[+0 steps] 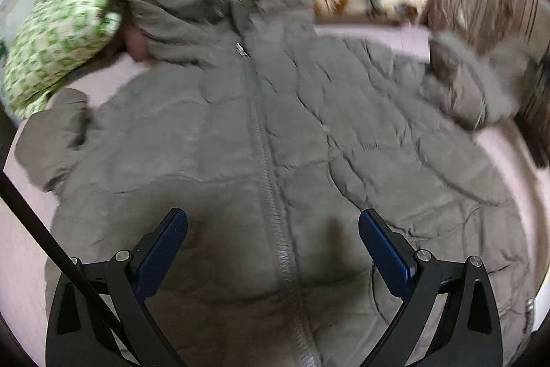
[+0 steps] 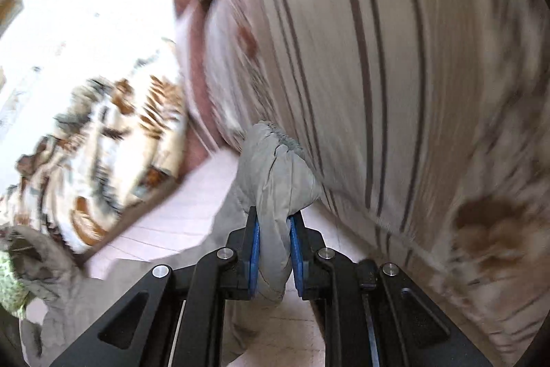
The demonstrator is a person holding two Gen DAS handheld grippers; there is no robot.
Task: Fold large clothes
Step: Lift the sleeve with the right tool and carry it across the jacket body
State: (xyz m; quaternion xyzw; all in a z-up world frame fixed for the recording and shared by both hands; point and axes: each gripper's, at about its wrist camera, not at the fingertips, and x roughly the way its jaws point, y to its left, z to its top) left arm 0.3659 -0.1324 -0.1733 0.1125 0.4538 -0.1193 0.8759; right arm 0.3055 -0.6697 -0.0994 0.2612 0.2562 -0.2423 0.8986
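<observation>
While the right gripper (image 2: 274, 229) pinches the jacket (image 1: 275, 133) sleeve cuff (image 2: 278, 160), carry it across toward the zipper (image 1: 271, 181); left gripper (image 1: 273, 222) hovers wide open, empty, ready to pin the chest.

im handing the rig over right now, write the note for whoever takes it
Right gripper: shut on the jacket's sleeve cuff, lifted off the bed.
Left gripper: open, holding nothing, above the lower front of the jacket.
Grey quilted jacket: front up, zipped, spread on the pink sheet; the other sleeve lies out to the side.
Done: one cuff gripped. No fold shows yet.
Left: bring both sleeves across the front, then fold the body.
</observation>
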